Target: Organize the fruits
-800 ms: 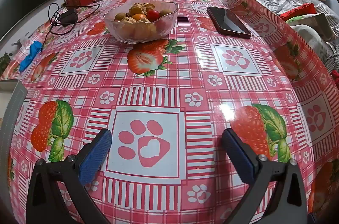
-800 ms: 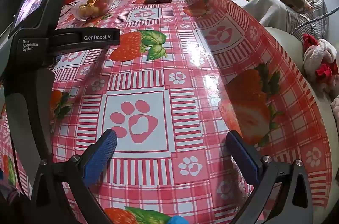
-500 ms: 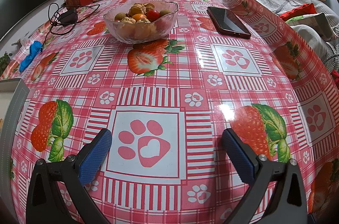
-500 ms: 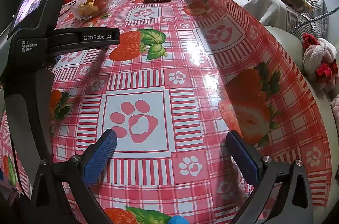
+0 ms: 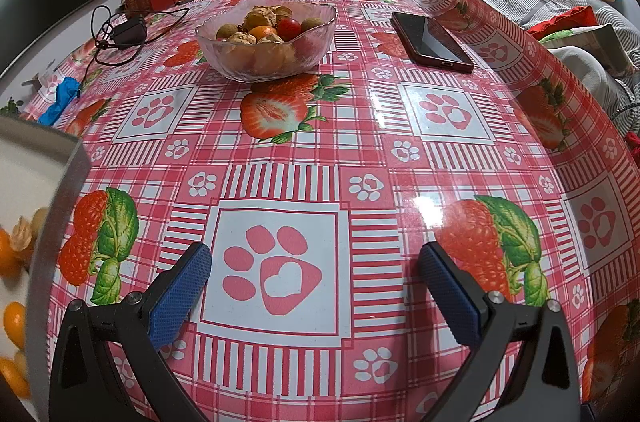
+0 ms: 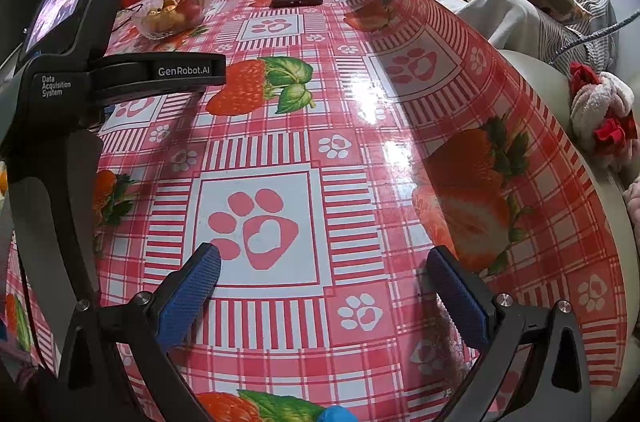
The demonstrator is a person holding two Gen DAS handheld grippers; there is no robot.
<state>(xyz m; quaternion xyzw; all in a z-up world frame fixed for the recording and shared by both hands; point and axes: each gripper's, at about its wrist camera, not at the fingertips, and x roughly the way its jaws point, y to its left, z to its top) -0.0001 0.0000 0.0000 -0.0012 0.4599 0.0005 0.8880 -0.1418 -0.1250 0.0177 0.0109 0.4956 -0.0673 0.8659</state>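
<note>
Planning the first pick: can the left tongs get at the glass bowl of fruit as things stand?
Probably yes. The left tongs are open and empty, and only bare tablecloth lies between them and the glass bowl. The phone lies off to the right, the charger to the left.

The bowl [image 5: 266,42] of fruit stood at the worktop's [image 5: 360,150] far end, the phone [image 5: 430,40] lying to its right, the charger [image 5: 128,30] to its left.

The left gripper [image 5: 316,282] points steeply downward, its two blue-padded fingers [image 5: 182,296] spread wide with nothing between them. The right gripper [image 6: 324,286] tilts down the same way, jaws equally wide and empty. In the right wrist view, the left gripper's black body stands just to its left.
</note>
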